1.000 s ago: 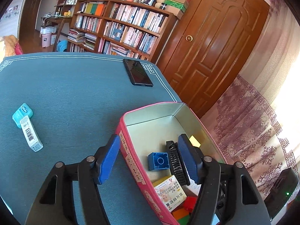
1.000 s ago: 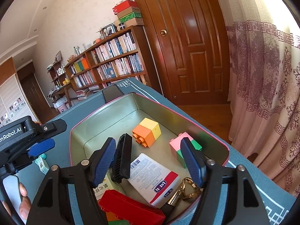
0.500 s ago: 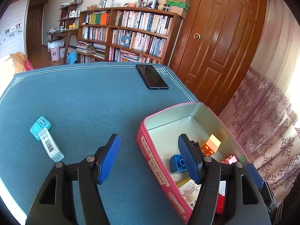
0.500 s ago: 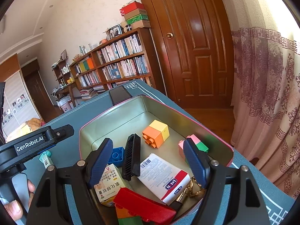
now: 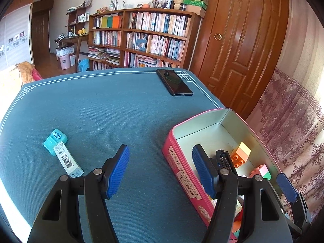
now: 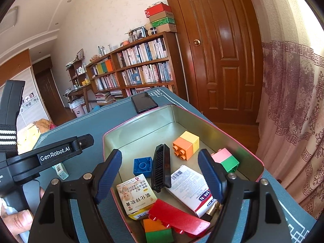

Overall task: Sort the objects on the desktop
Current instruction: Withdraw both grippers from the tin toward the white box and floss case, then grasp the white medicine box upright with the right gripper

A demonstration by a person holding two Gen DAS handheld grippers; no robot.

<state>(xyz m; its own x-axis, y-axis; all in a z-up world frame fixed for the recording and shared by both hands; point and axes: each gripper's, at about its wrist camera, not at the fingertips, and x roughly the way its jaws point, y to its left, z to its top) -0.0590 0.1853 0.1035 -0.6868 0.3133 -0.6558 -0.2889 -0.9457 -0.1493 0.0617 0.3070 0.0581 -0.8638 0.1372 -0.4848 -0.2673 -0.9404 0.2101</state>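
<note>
A pink tin [image 5: 182, 163] stands at the table's right edge. In it lie a black comb [image 6: 161, 168], a blue brick [image 6: 142, 166], an orange-yellow brick [image 6: 186, 144], a pink-green brick [image 6: 224, 160], two small cartons and a red brick [image 6: 178, 216]. My right gripper [image 6: 160, 158] hovers open above the comb, with nothing between its pads. My left gripper [image 5: 161, 156] stands open over the tin's near left corner, empty. On the cloth to its left lie a teal floss case [image 5: 55, 138] and a small white barcode box [image 5: 67, 161], touching each other.
A black phone [image 5: 174, 82] lies at the far right corner of the teal tablecloth [image 5: 101, 105]. A hand [image 6: 18, 220] grips the left tool. A door, a curtain and a bookshelf stand beyond the table's right and far edges.
The left wrist view has swung left, so the tin now sits further right and the floss case nearer the middle. The right gripper has risen slightly and its jaws have widened a little.
</note>
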